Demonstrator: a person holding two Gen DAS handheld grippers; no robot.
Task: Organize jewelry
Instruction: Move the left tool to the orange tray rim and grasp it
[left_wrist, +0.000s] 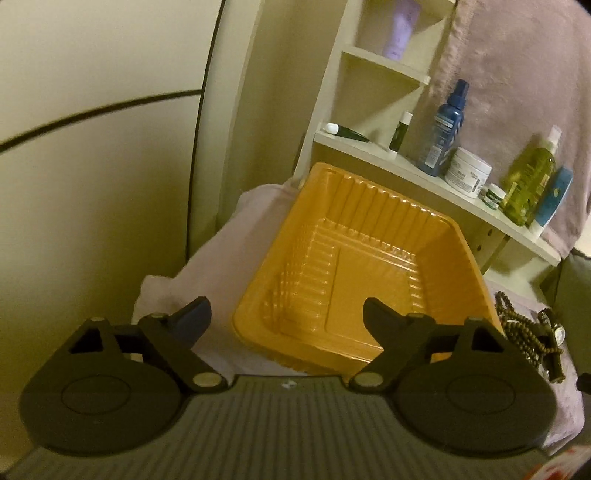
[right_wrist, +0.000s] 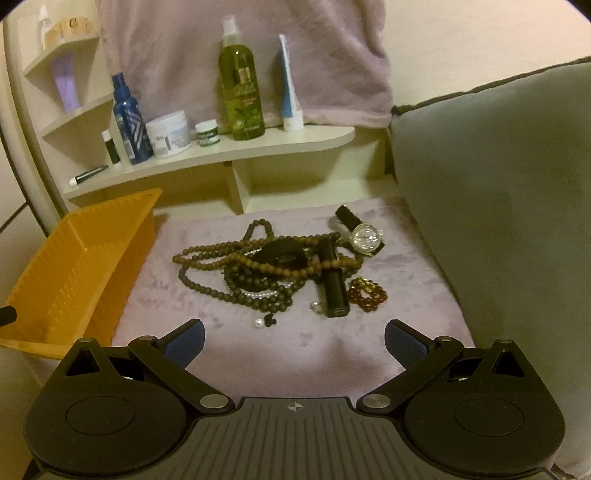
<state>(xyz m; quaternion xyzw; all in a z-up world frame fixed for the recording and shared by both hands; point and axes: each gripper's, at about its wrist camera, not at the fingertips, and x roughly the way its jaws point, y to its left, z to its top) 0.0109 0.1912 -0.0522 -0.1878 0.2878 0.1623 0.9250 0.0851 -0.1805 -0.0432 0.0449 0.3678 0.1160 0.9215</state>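
Both tongs gape empty: left tongs (left_wrist: 286, 314) over the orange tray (left_wrist: 369, 258), right tongs (right_wrist: 293, 338) short of the bead necklaces (right_wrist: 258, 266) tangled right of the tray, half hiding a wristwatch (right_wrist: 364, 236) strap.

The tray (left_wrist: 373, 236) is thin ribbed orange plastic with a slight gloss. The cloth (right_wrist: 295, 339) under the beads (right_wrist: 236, 258) is soft, matt plush; the beads look like dull brown wood, the watch (right_wrist: 365, 236) face shiny
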